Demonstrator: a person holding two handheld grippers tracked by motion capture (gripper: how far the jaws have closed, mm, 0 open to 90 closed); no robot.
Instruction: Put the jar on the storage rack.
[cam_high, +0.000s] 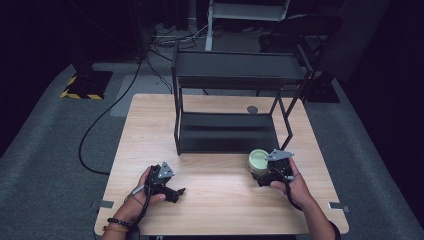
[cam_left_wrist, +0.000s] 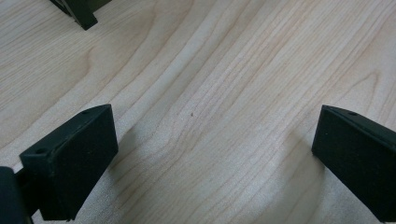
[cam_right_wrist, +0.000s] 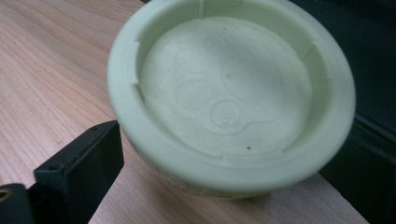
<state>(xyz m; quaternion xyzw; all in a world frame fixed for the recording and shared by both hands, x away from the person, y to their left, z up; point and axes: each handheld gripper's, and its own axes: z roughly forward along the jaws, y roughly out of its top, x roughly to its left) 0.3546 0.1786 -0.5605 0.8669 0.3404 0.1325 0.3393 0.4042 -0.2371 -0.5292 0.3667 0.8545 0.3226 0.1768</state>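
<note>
High view: a wooden table carries a black two-tier rack at its far half. The left gripper, held in the left hand, rests low over the bare near-left part of the table. The right gripper, held in the right hand, sits at the pale green jar, which stands on the table just in front of the rack's lower shelf (near its right end).

Left gripper view: the jaws stand wide apart over bare wood, with nothing between them; a dark rack foot shows at the top left.

Right gripper view: the jar's lid, moulded with a paw print, lies between the jaws. The left jaw is just beside the jar's wall; whether the jaws clamp it cannot be told.
</note>
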